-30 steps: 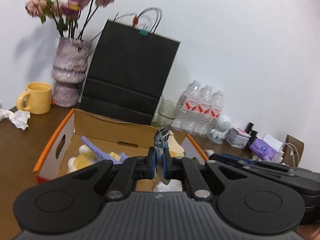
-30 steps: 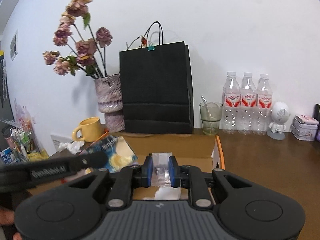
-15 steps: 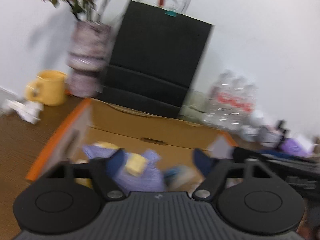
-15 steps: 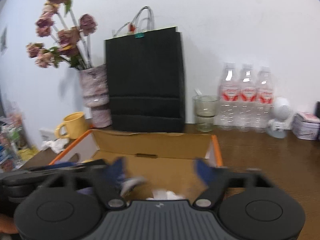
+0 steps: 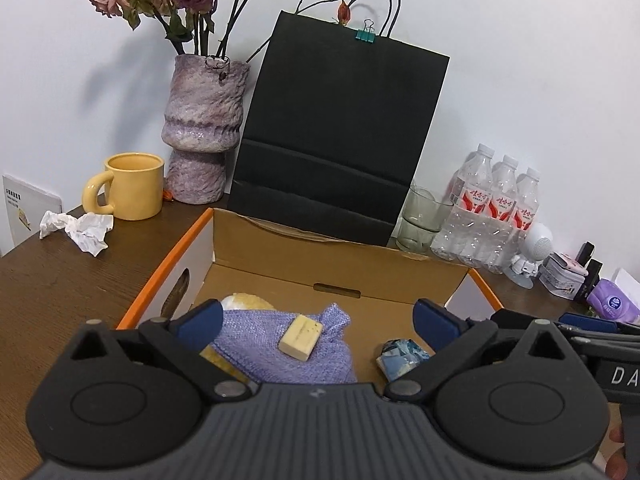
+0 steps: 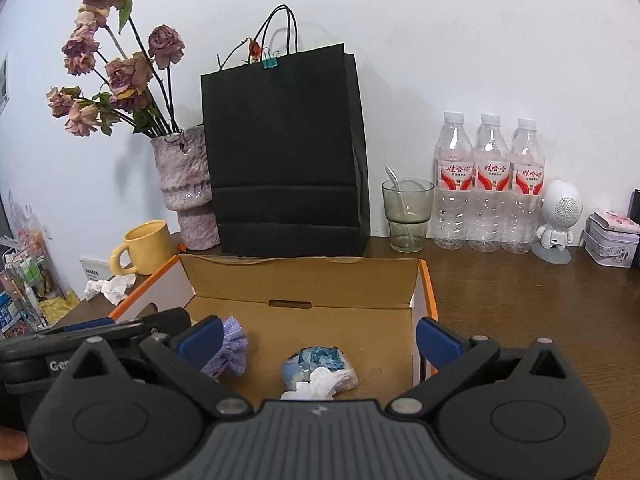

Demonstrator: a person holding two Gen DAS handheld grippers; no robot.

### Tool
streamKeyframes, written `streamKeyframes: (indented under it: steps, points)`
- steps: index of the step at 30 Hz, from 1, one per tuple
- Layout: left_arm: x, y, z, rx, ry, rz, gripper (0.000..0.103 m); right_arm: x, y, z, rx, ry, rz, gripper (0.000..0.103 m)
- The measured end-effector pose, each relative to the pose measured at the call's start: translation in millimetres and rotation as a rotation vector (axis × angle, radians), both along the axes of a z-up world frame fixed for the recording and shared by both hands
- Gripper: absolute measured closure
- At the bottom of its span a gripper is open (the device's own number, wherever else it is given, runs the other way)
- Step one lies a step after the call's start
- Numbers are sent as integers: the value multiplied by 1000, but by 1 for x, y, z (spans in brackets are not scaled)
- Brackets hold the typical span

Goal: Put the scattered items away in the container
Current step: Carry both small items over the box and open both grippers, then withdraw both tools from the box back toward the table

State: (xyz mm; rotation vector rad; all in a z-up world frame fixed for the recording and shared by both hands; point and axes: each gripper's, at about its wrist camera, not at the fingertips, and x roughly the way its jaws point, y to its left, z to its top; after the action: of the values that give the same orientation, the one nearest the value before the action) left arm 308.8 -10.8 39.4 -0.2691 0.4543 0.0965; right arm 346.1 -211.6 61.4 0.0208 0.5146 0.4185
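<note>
Hovering over an open brown cardboard box with an orange rim point(image 5: 256, 248): left gripper point(image 5: 318, 320), blue pads spread wide apart, gripping nothing. Over the same box, towards its right half: right gripper point(image 6: 319, 337), jaws opening, pads well clear of everything and nothing pinched between them.

On the box floor, near its left wall: a lilac knitted cloth point(image 5: 256, 340), bunched up. Lying on top of that cloth, touching it: a small cream rectangular block point(image 5: 300, 337). Partly hidden under the cloth, towards the box's back left corner: something soft and yellow point(image 5: 248, 302), kind unclear. Towards the middle of the box floor, apart from the cloth: a crumpled blue patterned packet point(image 5: 400, 358). Touching the packet on its near side, as the right wrist view gives it: a scrunched white tissue point(image 6: 320, 384).

Outside the box, on the dark wooden worktop point(image 5: 60, 288):
- directly behind the box: a tall black paper bag point(image 5: 340, 140), upright against the white wall
- behind the box's back left corner: a mottled purple vase point(image 5: 204, 120) with dried roses, then a yellow mug point(image 5: 134, 186)
- left of the box, just beside the mug: a ball of crumpled white paper point(image 5: 80, 230)
- behind the box's back right corner: a smoky drinking glass point(image 6: 408, 216) with a spoon in it, then three clear water bottles point(image 6: 488, 184)
</note>
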Motion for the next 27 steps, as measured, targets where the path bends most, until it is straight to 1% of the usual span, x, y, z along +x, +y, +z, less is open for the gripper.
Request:
streamKeyframes:
  steps: [8,13,21,27]
  points:
    - [-5,0,5,-9,-17,-6,0,-5,-1,6,4,-19,2,0]
    - [-15,0,14,-23,-38,-13,0,-20,-3,15,4,-50,3,0]
    - [-57,-6,24,-18,-58,-56,0,-74,-12,26,0,-108,-3,0]
    - [-97,-9,31,-7,-65,-87,0,-117,-22,32,14,-117,-4,0]
